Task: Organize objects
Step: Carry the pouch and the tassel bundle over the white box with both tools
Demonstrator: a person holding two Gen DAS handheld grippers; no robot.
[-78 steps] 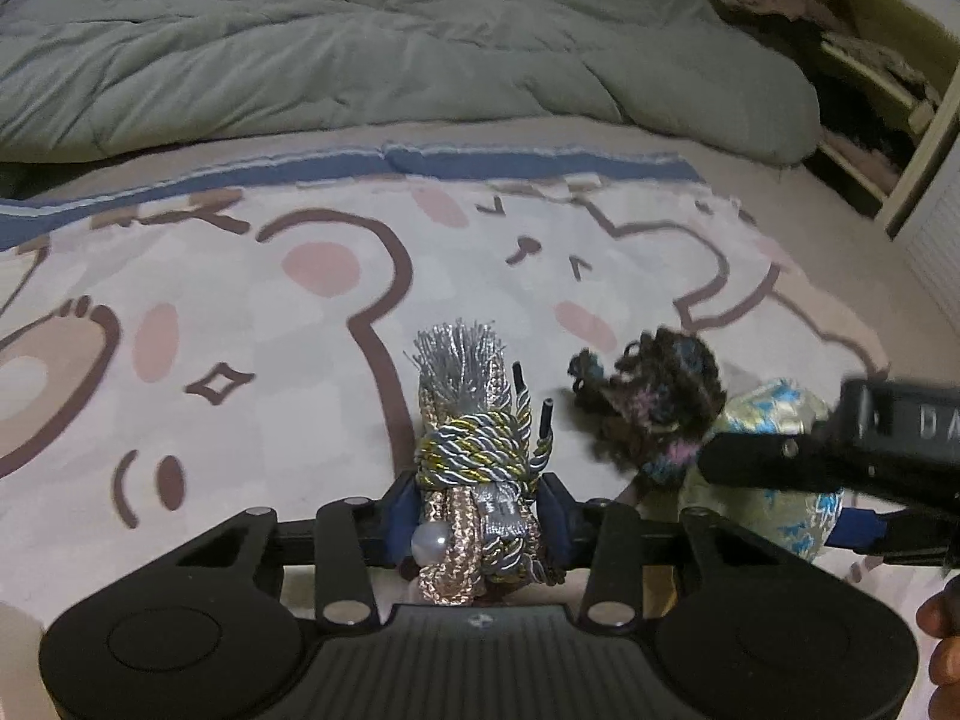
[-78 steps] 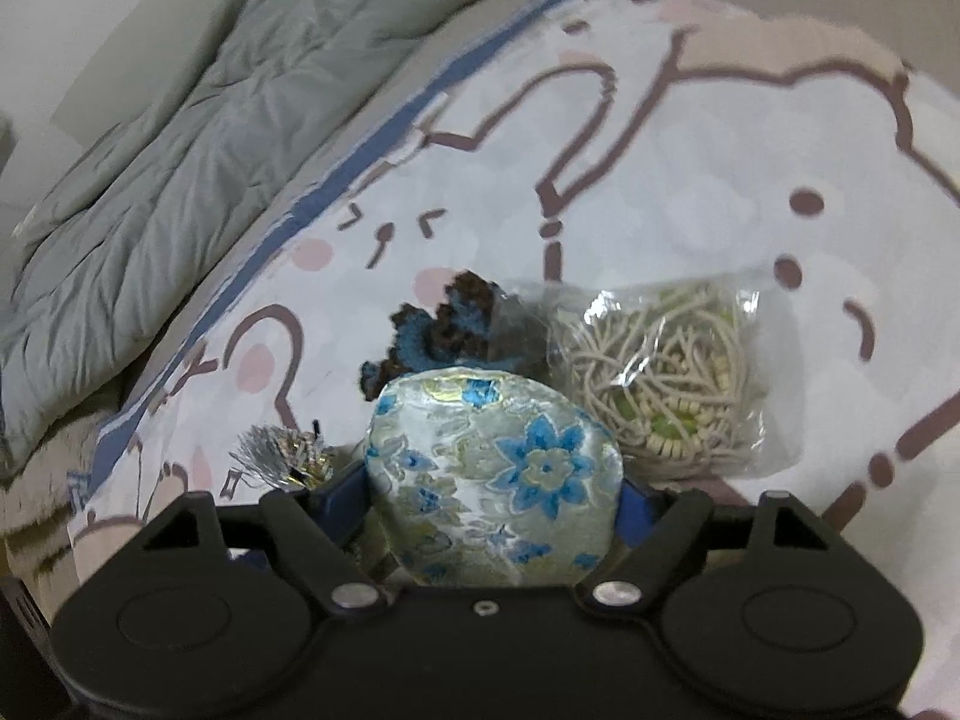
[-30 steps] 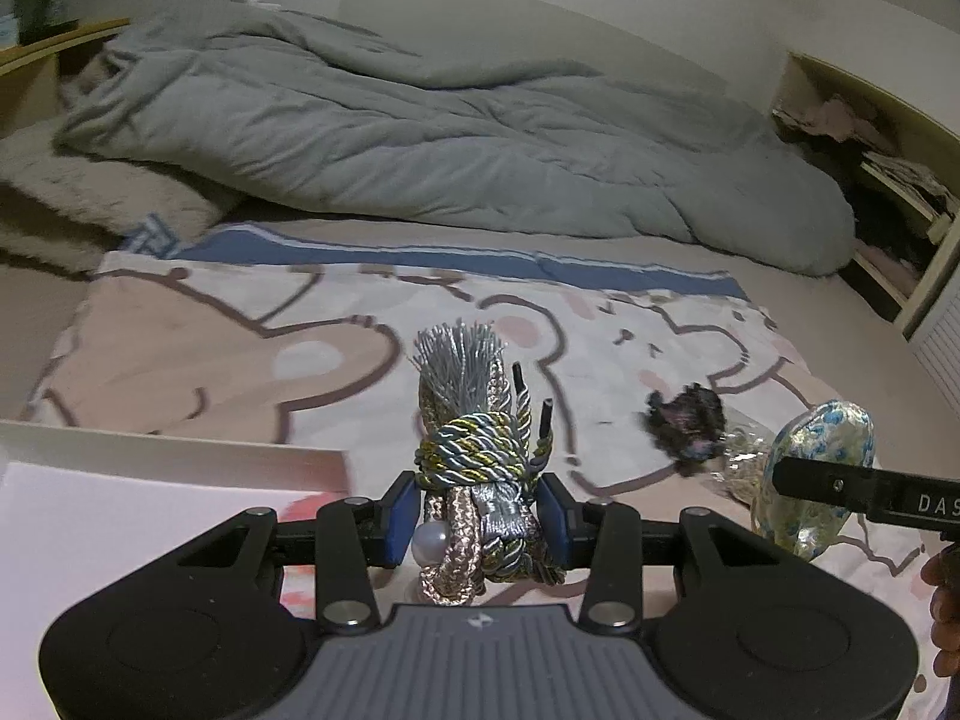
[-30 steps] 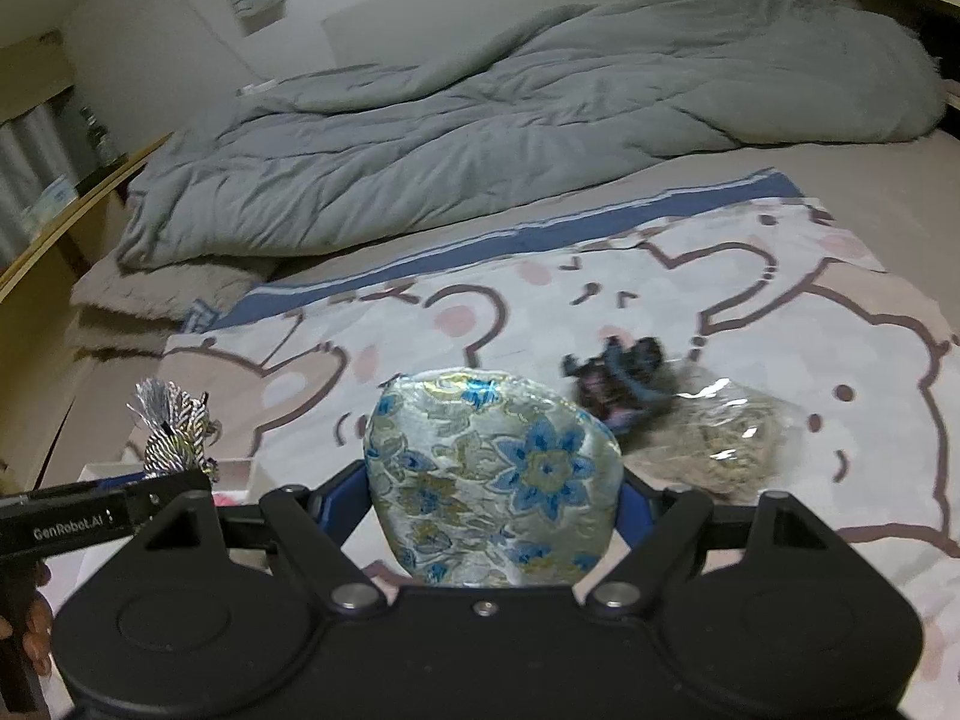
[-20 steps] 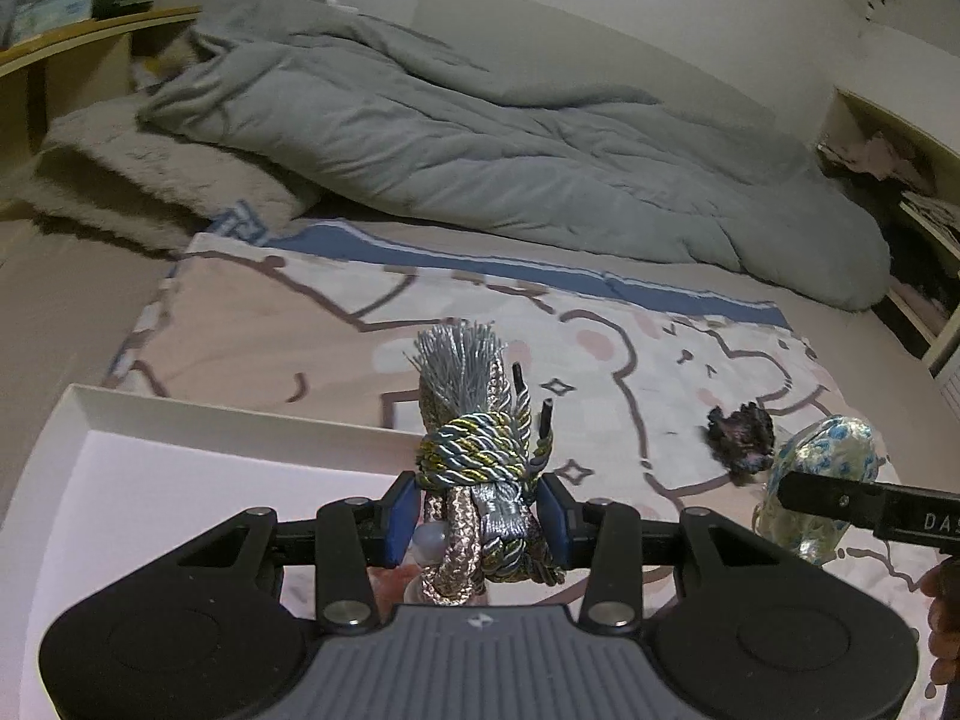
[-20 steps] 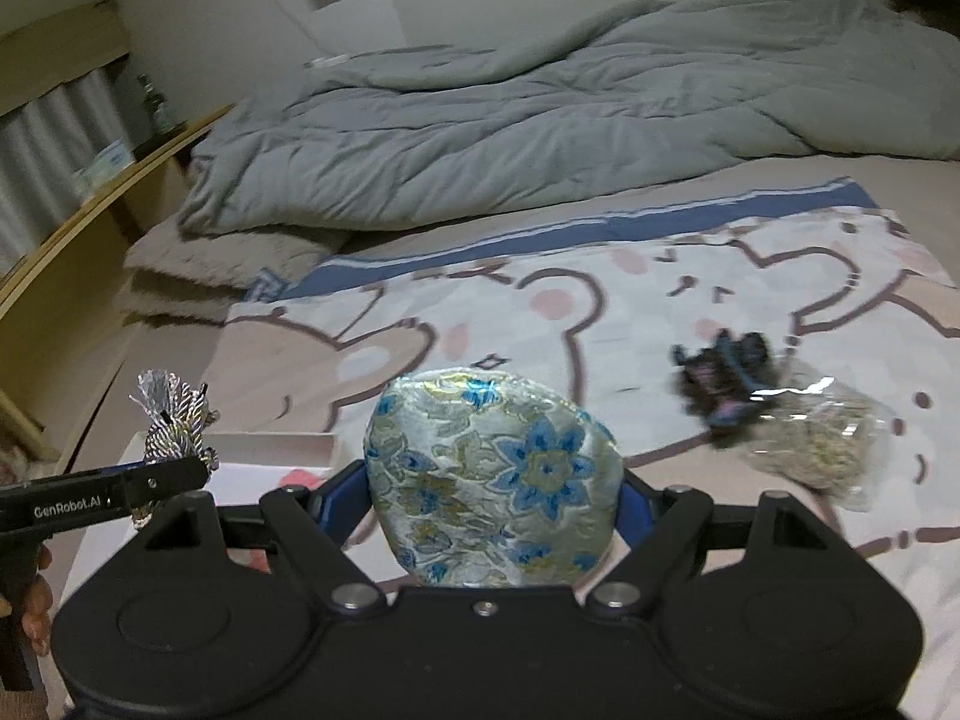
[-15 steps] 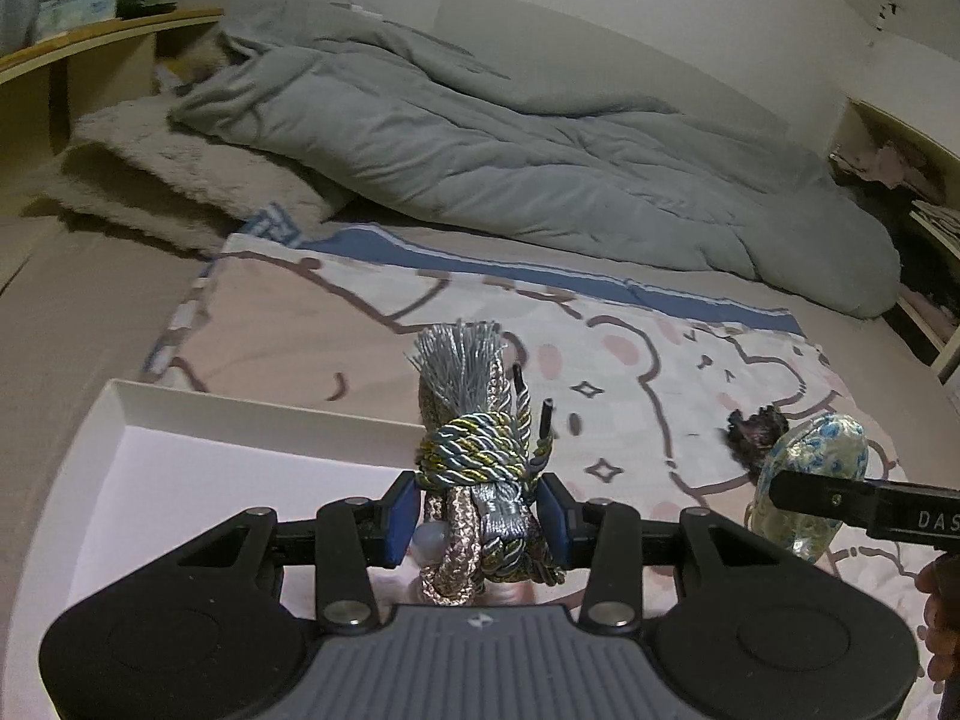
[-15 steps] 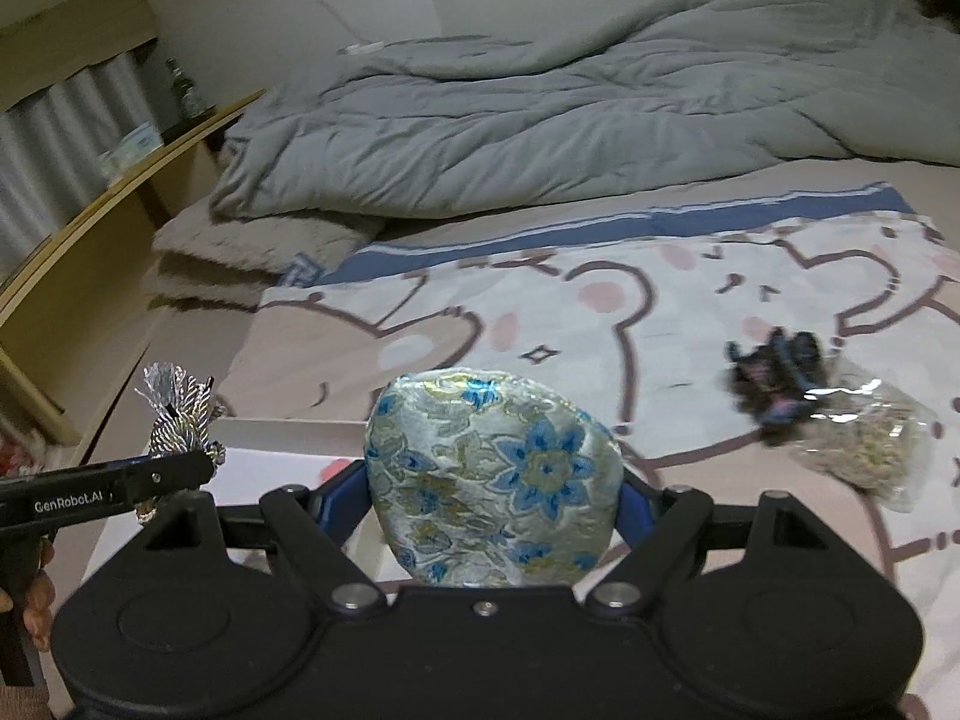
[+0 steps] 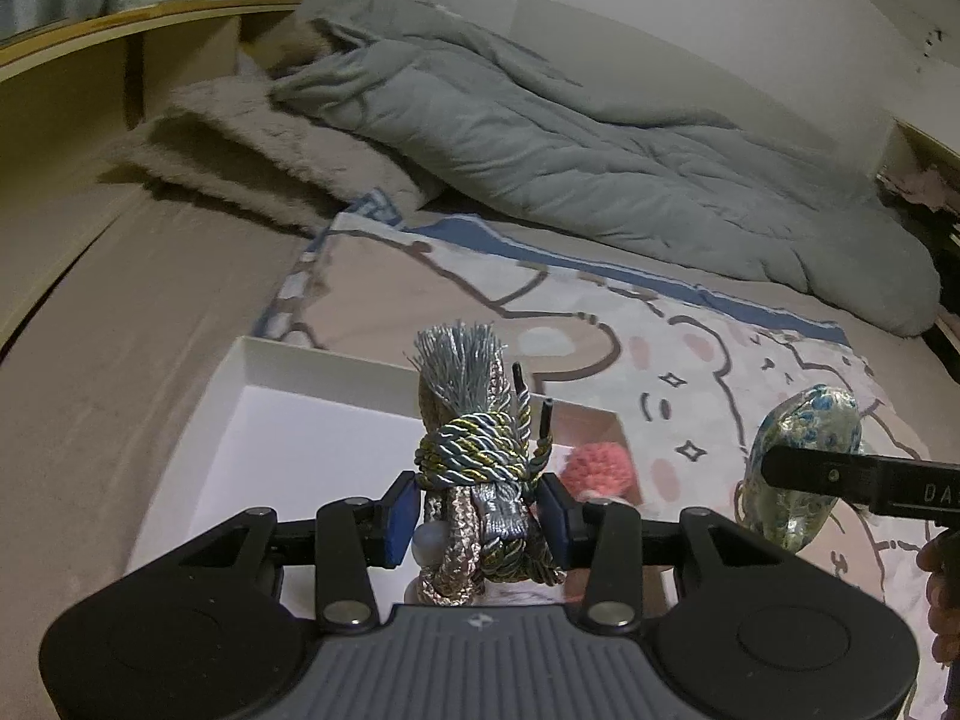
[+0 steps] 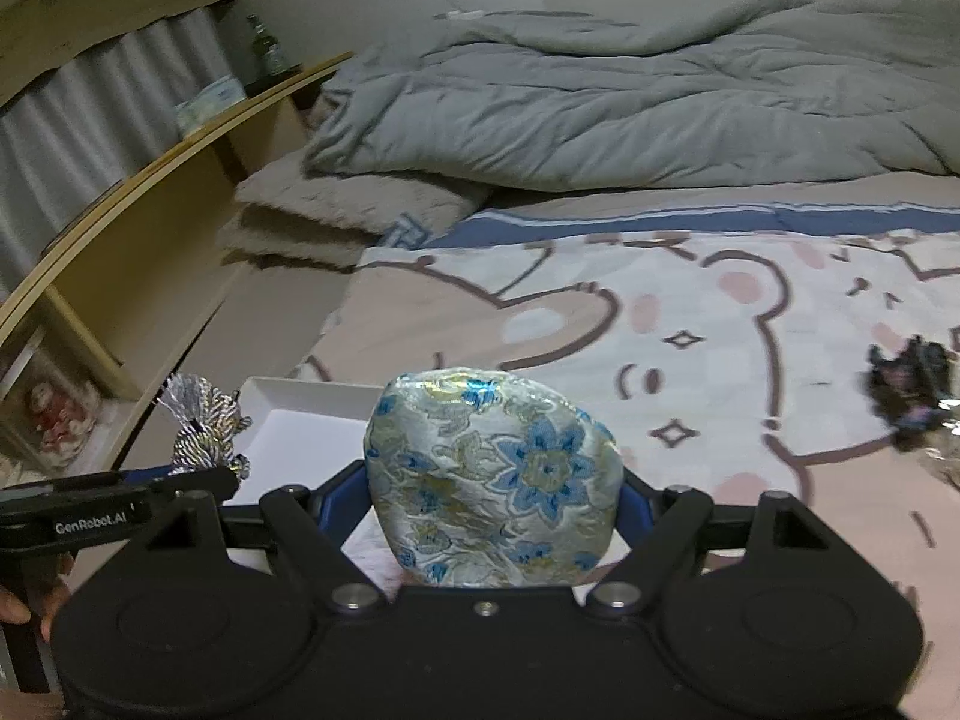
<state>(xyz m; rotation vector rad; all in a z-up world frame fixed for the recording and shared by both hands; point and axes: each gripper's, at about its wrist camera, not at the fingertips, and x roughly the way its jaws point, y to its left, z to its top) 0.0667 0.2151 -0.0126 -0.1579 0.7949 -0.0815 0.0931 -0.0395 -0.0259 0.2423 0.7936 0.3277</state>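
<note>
My left gripper (image 9: 477,519) is shut on a bundle of twisted cords with a grey tassel (image 9: 471,420), held above a white shallow box (image 9: 288,420). A red knitted item (image 9: 597,468) lies in the box's right part. My right gripper (image 10: 495,510) is shut on a silver brocade pouch with blue flowers (image 10: 492,480), held just right of the box (image 10: 312,402). The pouch also shows in the left wrist view (image 9: 801,456), and the cord bundle in the right wrist view (image 10: 201,426).
A bear-print blanket (image 9: 690,360) covers the bed. A dark yarn bundle (image 10: 912,384) lies on it at the right beside a clear bag (image 10: 945,456). A grey duvet (image 9: 600,150) and a fluffy blanket (image 9: 252,150) lie behind. A wooden shelf (image 10: 150,192) runs along the left.
Both grippers have swung left with their loads, away from the dark yarn bundle and the clear bag. The white box has come into view under the left gripper.
</note>
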